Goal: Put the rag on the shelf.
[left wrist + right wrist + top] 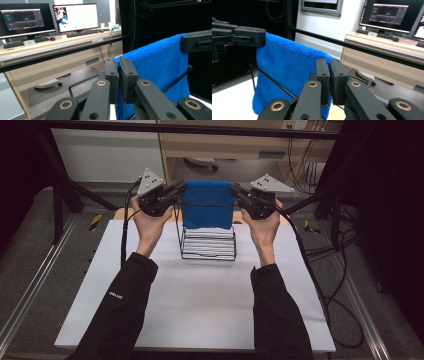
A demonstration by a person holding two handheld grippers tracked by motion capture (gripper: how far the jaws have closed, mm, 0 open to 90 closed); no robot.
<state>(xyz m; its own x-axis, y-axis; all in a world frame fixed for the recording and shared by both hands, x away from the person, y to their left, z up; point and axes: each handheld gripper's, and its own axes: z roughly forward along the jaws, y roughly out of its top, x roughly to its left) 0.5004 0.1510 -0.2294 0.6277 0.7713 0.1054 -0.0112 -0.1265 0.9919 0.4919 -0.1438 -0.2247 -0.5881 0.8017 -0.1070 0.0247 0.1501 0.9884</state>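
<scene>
You hold two grippers, one in each hand, both raised at the 12 o'clock end of the white table point(200, 295). One blue towel point(207, 204) hangs stretched between them, above and in front of one black wire rack point(208, 244) that stands on the table toward the far edge. Your left gripper point(176, 191) is clenched on the towel's upper left corner; the left gripper view confirms its two fingers point(111, 75) pressed together with blue cloth caught between them. Your right gripper point(236, 191) is likewise clamped on the upper right corner, and the right gripper view shows its two fingers point(322, 75) shut on the cloth edge. Seen from above, the towel's lower hem overlaps the top of the rack; whether the cloth touches the wire cannot be told. Each gripper carries one grey three-cornered plate and one trailing cable. Two monitors point(50, 17) stand on a desk beyond.
</scene>
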